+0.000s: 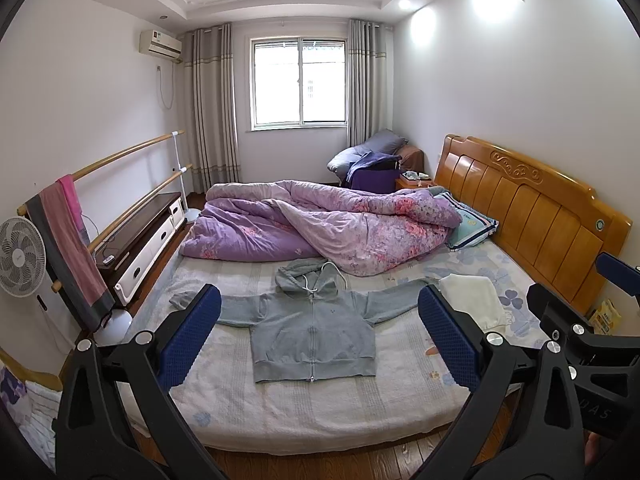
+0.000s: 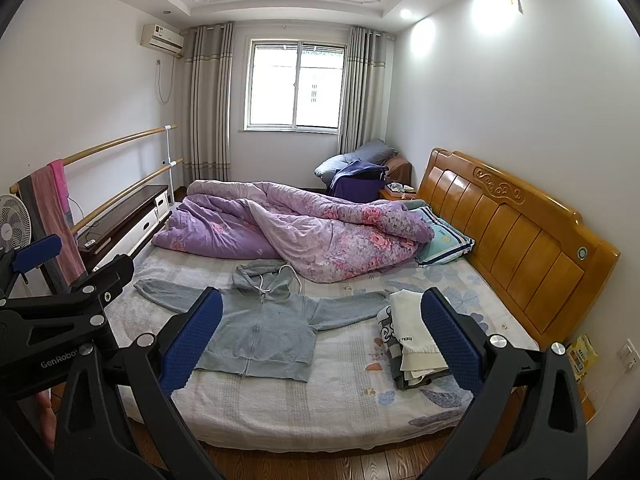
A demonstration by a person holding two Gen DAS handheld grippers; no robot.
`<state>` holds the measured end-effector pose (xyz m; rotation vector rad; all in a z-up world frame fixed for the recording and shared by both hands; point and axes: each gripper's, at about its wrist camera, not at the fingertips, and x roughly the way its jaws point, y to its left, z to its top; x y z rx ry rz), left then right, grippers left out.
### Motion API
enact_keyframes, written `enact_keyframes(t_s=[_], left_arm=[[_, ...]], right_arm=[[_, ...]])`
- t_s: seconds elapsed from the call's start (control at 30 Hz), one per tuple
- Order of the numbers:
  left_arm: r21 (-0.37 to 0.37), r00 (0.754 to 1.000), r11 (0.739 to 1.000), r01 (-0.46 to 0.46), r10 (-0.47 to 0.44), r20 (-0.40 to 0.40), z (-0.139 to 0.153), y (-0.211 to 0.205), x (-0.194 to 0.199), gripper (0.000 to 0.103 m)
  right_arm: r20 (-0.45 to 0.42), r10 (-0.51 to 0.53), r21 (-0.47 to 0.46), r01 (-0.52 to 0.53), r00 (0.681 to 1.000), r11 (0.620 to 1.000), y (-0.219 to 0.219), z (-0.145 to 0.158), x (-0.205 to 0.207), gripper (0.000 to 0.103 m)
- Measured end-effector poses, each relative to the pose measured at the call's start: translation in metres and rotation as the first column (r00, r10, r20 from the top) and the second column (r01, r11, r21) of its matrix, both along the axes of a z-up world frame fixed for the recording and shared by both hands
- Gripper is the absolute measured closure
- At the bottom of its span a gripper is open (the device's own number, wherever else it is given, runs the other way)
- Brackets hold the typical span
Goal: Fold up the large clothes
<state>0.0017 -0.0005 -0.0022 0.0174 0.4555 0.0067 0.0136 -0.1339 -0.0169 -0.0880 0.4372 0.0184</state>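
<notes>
The left tool (image 1: 318, 334) hangs over the near edge of the bed (image 1: 320, 412) with its blue pads spread as wide as they go and nothing between them but air; the right tool (image 2: 322, 338) stands the same way beside it, jaws wide apart and empty, touching nothing. The grey zip hoodie (image 1: 314, 332) lies ahead of and below both tools, spread flat and front-up on the bed, well short of contact. Taking the hoodie as the landmark: its body runs from the hem nearest the tools to the hood at the far end, while the sleeves stretch out crosswise to either side, so its longest line lies across the tools' line of sight. The left tool sits almost square on the hoodie's zip, and the right tool looks past the hoodie's right sleeve, so each hand is probably nearer its own sleeve. Right of the hoodie sits a pile of folded clothes (image 2: 416, 340); beyond its hood lies a rumpled purple floral quilt (image 1: 320, 224).
</notes>
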Motion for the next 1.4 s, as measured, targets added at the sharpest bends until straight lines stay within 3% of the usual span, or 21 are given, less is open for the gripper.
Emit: enact_keyframes(t_s=[1.4], left_arm=[[-0.001, 1.0, 1.0, -0.002, 0.002, -0.012, -0.013, -0.002, 0.004, 0.005]], right_arm=[[-0.019, 0.007, 0.01, -0.007, 1.0, 1.0, -0.01, -0.005, 0.008, 0.007]])
